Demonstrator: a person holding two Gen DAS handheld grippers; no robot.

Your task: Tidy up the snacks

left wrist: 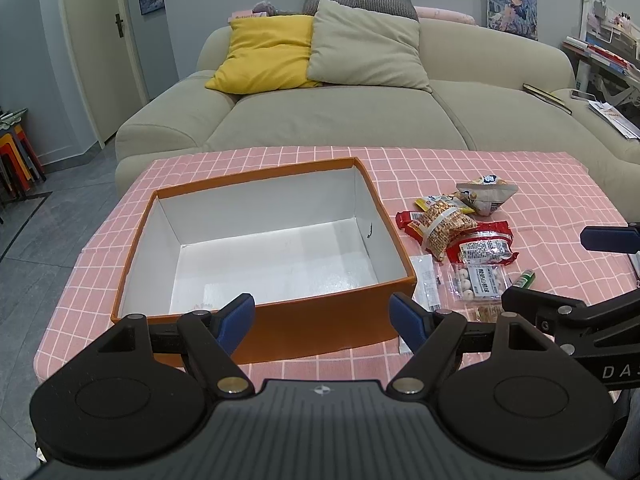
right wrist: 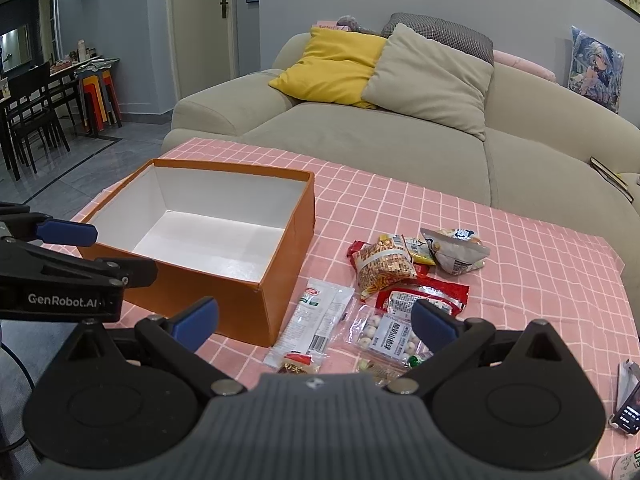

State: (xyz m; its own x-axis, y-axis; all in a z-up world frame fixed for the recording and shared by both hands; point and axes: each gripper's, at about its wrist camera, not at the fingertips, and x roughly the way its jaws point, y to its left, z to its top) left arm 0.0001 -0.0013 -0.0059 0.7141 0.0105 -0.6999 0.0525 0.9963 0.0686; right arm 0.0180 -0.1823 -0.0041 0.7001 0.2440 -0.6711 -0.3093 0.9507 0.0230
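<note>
Nothing packed yet: your left gripper (left wrist: 322,316) and right gripper (right wrist: 316,322) gape empty, so grab the clear plastic candy-ball packet (right wrist: 386,336) for the empty orange cardboard box (right wrist: 280,292).

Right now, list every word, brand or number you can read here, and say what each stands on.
"GenRobot.AI": on the side of the left gripper.
"DAS", cut off by the frame edge: on the side of the right gripper.
Clear packet label: Chinese print, too small to read surely.
White sachet, red packet, noodle pack, grey bag: print too small or blurred.
Pink box behind the yellow cushion: lettering blurred.
</note>
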